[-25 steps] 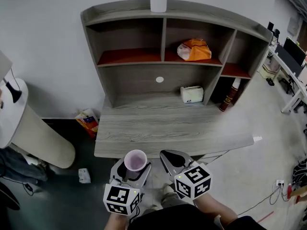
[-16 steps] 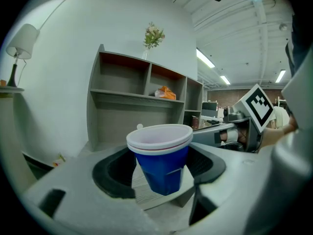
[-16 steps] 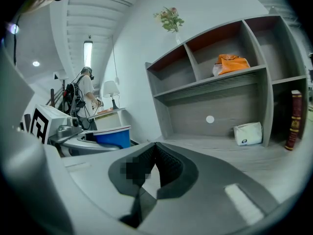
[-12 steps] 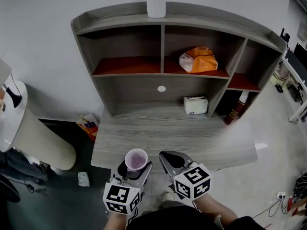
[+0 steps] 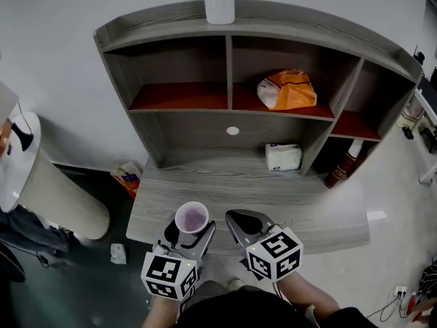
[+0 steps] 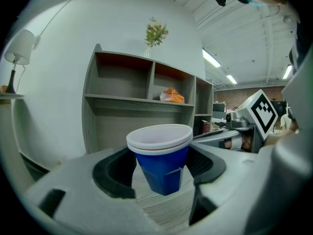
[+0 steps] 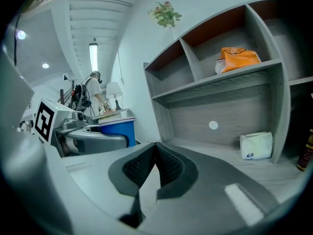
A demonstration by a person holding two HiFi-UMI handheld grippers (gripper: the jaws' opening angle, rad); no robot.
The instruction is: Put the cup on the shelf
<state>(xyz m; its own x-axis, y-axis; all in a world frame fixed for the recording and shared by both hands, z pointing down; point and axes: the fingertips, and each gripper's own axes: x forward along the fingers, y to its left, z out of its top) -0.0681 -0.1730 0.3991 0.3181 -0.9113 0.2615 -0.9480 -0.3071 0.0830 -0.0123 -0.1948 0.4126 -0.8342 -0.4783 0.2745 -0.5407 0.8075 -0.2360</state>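
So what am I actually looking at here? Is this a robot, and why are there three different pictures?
There is no robot arm here. A person holds a hand tool in each hand, and each tool has two fingers that pinch. The cubes with black-and-white squares are part of those tools.

The top-down picture comes from a camera on the person's head. The other two come from cameras riding on each tool, looking along its fingers.

The left gripper is closed on an upright blue cup with a white rim. The right gripper has its fingers together and holds nothing.

In front stands a grey wooden desk with a shelf unit on it. An orange bag lies in the upper middle compartment. A white packet sits on the desk below it, and a white vase stands on top.
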